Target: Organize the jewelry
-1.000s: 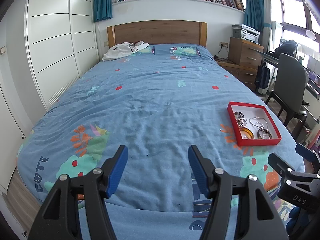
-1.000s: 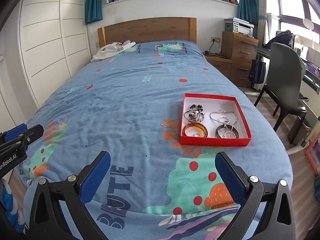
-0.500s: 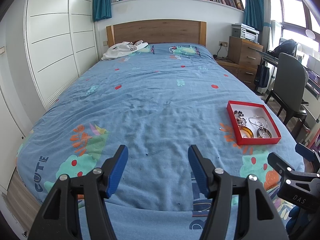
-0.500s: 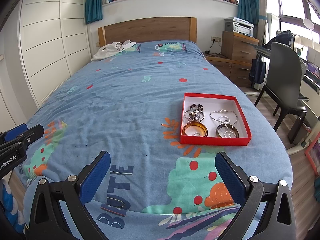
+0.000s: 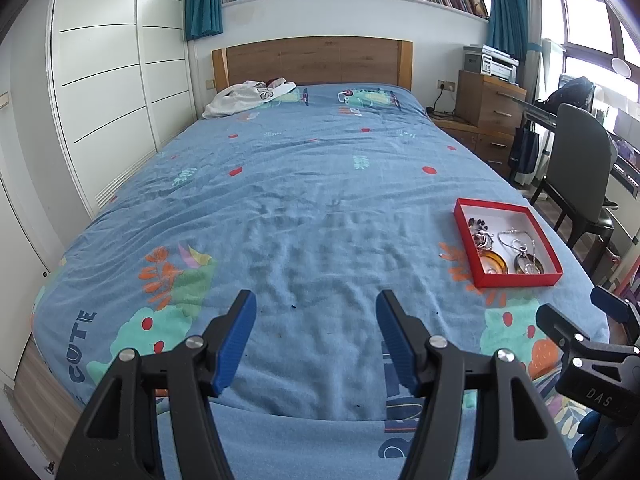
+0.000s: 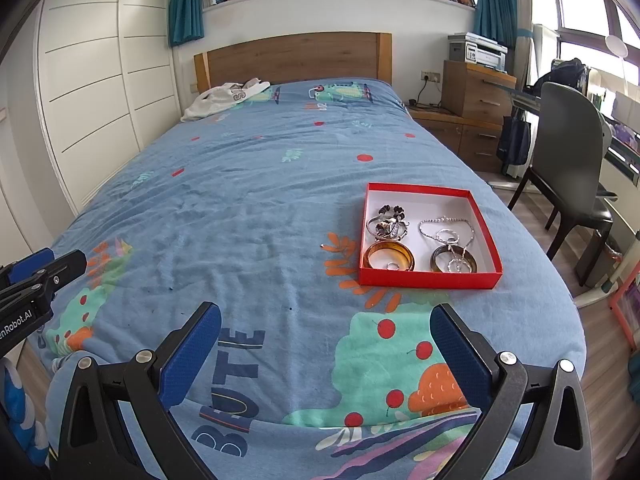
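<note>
- Your left claw (image 5: pixel 316 336) is spread wide and holds nothing. It hangs low over the near end of the bed (image 5: pixel 304 200).
- Your right claw (image 6: pixel 326 344) is spread even wider, and it is empty too.
- The red box (image 6: pixel 428 278) sits on the bed, at the middle right of the right view and at the far right of the left view.
- Inside it lie an orange bangle (image 6: pixel 388 256), a dark bangle (image 6: pixel 454 264), a silver chain (image 6: pixel 446 228) and a little heap of silver pieces (image 6: pixel 388 222).
- All the jewelry you can see is in the box. That could be sorted already, or waiting to be sorted.
- The box lies ahead and a bit to the right of your right claw, so your right hand is nearer.
- Its long side runs across the right view.
</note>
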The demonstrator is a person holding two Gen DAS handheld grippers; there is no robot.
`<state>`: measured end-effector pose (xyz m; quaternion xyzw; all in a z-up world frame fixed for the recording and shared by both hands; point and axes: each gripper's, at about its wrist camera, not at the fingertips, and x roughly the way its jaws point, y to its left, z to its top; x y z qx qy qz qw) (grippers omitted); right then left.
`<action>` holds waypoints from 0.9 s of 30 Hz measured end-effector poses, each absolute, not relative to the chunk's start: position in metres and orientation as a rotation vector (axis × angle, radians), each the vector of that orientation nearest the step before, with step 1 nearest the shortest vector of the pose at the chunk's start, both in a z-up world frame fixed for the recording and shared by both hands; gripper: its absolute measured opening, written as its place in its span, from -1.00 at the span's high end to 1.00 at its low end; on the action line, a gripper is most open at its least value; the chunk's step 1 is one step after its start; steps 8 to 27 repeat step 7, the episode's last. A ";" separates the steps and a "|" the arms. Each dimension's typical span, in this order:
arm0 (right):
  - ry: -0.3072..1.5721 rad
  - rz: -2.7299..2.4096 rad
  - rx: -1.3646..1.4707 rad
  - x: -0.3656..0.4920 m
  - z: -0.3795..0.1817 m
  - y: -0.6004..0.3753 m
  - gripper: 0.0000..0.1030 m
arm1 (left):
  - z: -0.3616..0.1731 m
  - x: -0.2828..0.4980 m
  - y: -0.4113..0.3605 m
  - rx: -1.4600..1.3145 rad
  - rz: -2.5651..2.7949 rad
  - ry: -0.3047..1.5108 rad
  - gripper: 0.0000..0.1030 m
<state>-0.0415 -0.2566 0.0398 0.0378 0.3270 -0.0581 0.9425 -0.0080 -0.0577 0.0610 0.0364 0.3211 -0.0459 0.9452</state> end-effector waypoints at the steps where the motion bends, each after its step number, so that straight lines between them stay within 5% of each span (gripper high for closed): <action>1: 0.667 -0.119 0.076 -0.042 0.040 -0.257 -0.99 | 0.062 -0.006 -0.057 0.073 -0.092 0.653 -0.17; 27: 0.668 -0.119 0.077 -0.042 0.040 -0.257 -0.99 | 0.063 -0.005 -0.057 0.073 -0.094 0.655 -0.17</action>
